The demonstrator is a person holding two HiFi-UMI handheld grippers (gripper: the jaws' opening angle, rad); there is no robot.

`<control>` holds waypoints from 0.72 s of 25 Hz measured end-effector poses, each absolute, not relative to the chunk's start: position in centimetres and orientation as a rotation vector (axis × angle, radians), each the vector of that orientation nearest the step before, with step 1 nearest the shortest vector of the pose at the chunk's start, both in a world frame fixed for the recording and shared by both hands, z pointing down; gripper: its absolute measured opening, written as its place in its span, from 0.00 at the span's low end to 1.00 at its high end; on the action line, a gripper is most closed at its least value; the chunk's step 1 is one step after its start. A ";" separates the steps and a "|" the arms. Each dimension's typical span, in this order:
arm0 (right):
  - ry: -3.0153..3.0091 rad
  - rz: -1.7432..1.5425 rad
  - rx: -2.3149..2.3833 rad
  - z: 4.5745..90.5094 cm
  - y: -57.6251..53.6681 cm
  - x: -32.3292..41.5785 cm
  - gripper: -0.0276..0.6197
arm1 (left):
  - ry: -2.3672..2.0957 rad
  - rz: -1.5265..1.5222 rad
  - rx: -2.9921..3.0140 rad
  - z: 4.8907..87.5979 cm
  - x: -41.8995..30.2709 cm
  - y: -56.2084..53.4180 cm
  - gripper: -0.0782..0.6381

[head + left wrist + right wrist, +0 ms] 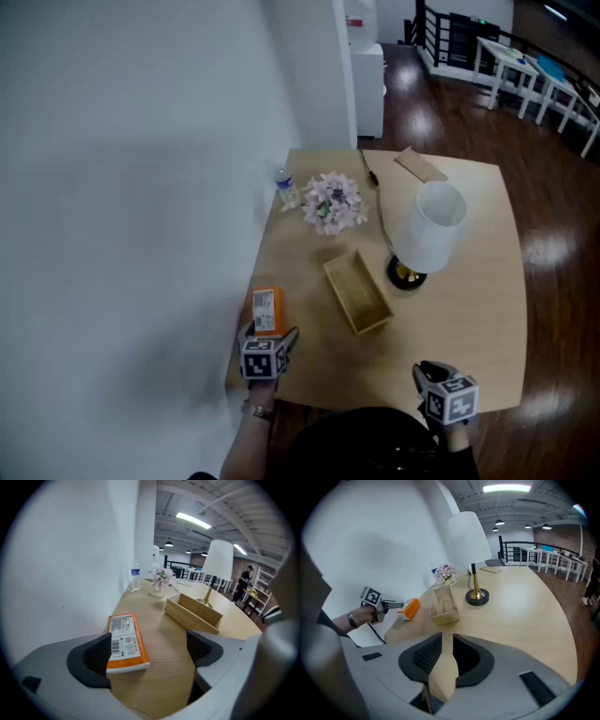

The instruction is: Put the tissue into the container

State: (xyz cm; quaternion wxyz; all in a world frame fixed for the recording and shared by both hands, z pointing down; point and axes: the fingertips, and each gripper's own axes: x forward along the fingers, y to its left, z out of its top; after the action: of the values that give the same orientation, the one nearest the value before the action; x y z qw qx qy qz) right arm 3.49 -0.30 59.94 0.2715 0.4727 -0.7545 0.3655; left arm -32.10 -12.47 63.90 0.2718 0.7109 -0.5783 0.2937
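The tissue is an orange pack (267, 311) lying flat near the table's left edge, close to the wall. My left gripper (270, 336) stands wide open at the pack's near end. In the left gripper view the pack (124, 641) lies by the left pad, with bare table across to the right pad; the pads do not press on it. The container is an empty open wooden box (357, 291), to the right of the pack and slightly beyond it. My right gripper (427, 371) hovers at the table's front edge, jaws drawn to a narrow slit around nothing (446, 654).
A white-shaded lamp (427, 230) with a dark base stands right behind the box. A pot of flowers (332, 202) and a water bottle (287, 187) sit farther back by the white wall. A flat cardboard piece (420, 165) lies at the far edge.
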 end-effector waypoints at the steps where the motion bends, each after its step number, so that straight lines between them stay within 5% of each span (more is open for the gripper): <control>1: -2.030 0.985 1.272 60.0 -0.4 3.4 0.16 | -1.568 0.788 1.877 64.6 -33.3 -13.3 0.80; 9: -2.003 1.012 1.283 60.9 -0.5 3.6 0.16 | -1.483 0.828 1.719 70.4 -37.7 -16.8 0.82; 18: -1.989 1.064 1.297 61.4 -0.3 4.7 0.16 | -1.500 0.776 1.687 71.1 -37.9 -15.9 0.66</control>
State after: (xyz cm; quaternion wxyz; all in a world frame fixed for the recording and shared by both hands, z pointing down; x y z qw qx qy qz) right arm 4.67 -0.32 61.40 0.2665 0.4804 -0.7369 0.3940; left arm -37.90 -15.87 71.13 0.3683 0.6569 -0.5842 0.3024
